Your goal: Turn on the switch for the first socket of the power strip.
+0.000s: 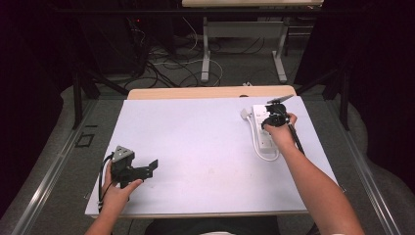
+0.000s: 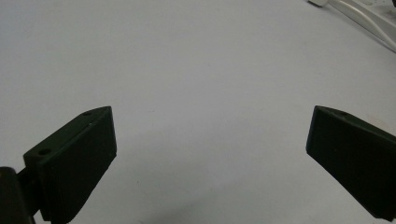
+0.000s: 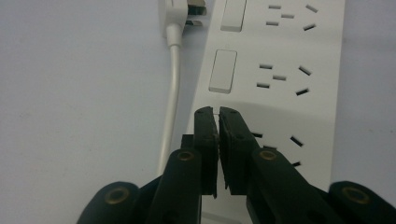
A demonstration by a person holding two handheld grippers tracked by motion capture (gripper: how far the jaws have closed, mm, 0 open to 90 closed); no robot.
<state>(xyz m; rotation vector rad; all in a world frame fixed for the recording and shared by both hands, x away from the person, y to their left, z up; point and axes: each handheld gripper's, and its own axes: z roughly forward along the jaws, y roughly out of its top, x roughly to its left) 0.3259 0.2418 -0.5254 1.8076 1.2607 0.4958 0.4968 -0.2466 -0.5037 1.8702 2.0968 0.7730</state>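
While the left gripper (image 1: 142, 171) rests low on the white table (image 1: 195, 147) at about eight o'clock in the high view, its jaws stand spread wide with nothing between them; the left gripper view shows bare tabletop between the two black pads (image 2: 79, 163). The right gripper (image 1: 275, 119) sits over the white power strip (image 1: 262, 127) at roughly two o'clock on the table, held in the person's right hand (image 1: 281, 134).

In the right gripper view its jaws are pressed together, pad against pad, with at most a hairline slit between them and nothing visibly pinched. Their tips (image 3: 218, 114) lie over the face of the power strip (image 3: 322, 56), just below a rectangular rocker switch (image 3: 222, 71); whether they touch the strip I cannot tell. A second switch (image 3: 232, 14) lies toward twelve o'clock. Socket slots run along the strip at three o'clock from the switches.

The strip's white cable (image 3: 172, 93) runs beside it at nine o'clock, ending in a plug (image 3: 180, 11) near the top edge. In the high view, the cable loops around the near end of the strip.
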